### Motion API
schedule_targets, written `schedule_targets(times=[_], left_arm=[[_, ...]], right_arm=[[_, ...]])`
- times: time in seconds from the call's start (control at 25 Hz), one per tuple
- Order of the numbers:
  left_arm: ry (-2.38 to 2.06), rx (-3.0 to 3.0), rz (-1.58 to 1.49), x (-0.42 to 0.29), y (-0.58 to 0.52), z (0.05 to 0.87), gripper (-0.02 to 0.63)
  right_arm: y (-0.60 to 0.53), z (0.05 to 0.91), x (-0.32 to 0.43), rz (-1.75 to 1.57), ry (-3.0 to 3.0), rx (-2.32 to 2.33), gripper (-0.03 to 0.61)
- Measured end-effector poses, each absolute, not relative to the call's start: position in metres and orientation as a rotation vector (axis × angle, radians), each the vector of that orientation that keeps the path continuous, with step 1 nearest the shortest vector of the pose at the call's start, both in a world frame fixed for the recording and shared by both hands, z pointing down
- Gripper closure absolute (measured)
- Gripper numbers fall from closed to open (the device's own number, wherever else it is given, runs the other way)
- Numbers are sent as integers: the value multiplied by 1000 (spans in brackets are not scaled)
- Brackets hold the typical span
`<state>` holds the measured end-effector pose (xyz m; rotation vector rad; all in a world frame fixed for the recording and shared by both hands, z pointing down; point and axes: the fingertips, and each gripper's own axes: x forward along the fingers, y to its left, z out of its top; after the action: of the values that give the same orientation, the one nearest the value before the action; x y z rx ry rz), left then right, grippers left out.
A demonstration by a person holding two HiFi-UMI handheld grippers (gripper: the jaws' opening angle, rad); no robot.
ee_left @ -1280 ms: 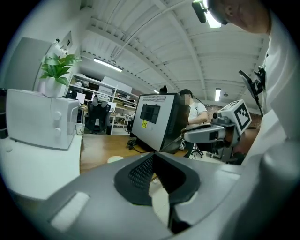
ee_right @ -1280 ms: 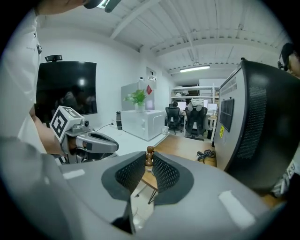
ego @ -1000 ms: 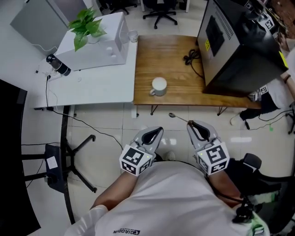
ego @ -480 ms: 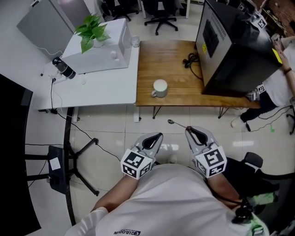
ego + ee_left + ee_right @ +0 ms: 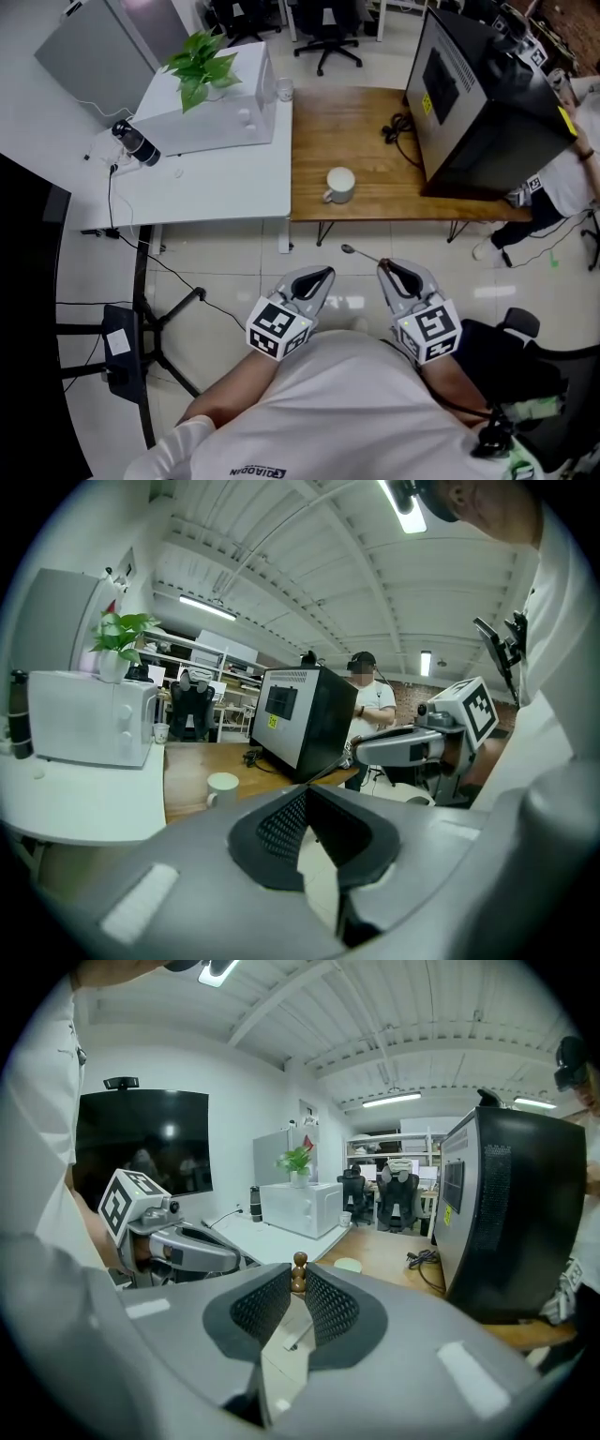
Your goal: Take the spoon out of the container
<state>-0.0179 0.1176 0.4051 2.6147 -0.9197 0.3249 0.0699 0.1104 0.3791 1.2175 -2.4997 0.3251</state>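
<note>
A white cup (image 5: 339,185) stands on the wooden table (image 5: 375,150), well ahead of both grippers. My right gripper (image 5: 389,265) is held close to my body over the tiled floor, shut on a spoon (image 5: 354,251) whose metal bowl sticks out to the left. In the right gripper view the spoon's brown beaded handle end (image 5: 299,1272) shows between the mesh pads (image 5: 328,1309). My left gripper (image 5: 321,274) hangs beside it with its pads touching at the tips and nothing in them. The cup (image 5: 222,787) also shows in the left gripper view.
A white microwave (image 5: 220,103) with a potted plant (image 5: 202,64) and a dark bottle (image 5: 137,143) are on the white desk at left. A big black cabinet (image 5: 478,94) and a cable (image 5: 397,126) occupy the wooden table's right side. A person (image 5: 562,178) stands far right.
The head view has swung, so the tables and cup now sit further right in the picture. Both grippers stay close to my body, the spoon still in the right one.
</note>
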Motion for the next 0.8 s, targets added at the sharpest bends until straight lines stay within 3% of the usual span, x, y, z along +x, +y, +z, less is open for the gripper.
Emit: schedule_targets(times=[0.8], left_arm=[[-858,2621,316,-24,129,414,609]], right_arm=[[128,392,62,338,-2439,1248,525]])
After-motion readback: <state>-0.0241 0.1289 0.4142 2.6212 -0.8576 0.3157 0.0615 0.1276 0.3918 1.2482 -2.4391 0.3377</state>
